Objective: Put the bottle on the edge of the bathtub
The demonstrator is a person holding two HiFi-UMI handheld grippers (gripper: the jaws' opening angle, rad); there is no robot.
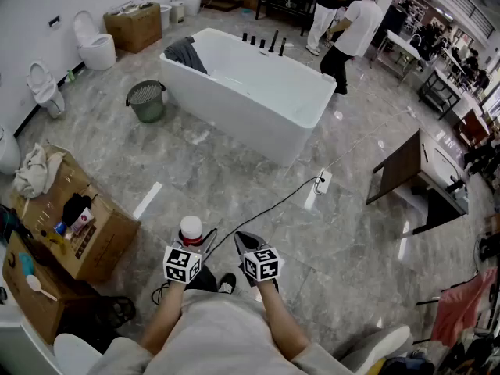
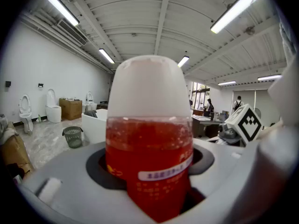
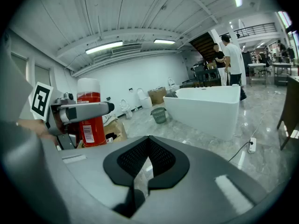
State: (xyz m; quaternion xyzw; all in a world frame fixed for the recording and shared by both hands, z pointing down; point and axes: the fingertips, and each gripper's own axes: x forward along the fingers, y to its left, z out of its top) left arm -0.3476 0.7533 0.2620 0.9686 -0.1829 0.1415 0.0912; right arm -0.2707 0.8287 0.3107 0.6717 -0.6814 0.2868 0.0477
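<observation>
A red bottle with a white cap [image 1: 191,230] stands upright in my left gripper [image 1: 190,244], which is shut on it; in the left gripper view the bottle [image 2: 148,139] fills the middle between the jaws. From the right gripper view the same bottle [image 3: 91,118] shows at the left, clamped by the left gripper [image 3: 77,111]. My right gripper [image 1: 248,246] is shut with nothing in it, its black pads [image 3: 161,157] pressed together. The white bathtub [image 1: 250,92] stands far ahead across the marble floor, also seen as the bathtub [image 3: 210,107] and the bathtub [image 2: 96,125].
A grey mesh bin [image 1: 146,101] stands left of the tub. Open cardboard boxes [image 1: 74,225] lie at my left. A power strip [image 1: 322,181] with a cable crosses the floor. A dark table [image 1: 414,178] is at the right. Two people [image 1: 351,30] stand behind the tub, toilets [image 1: 95,44] along the wall.
</observation>
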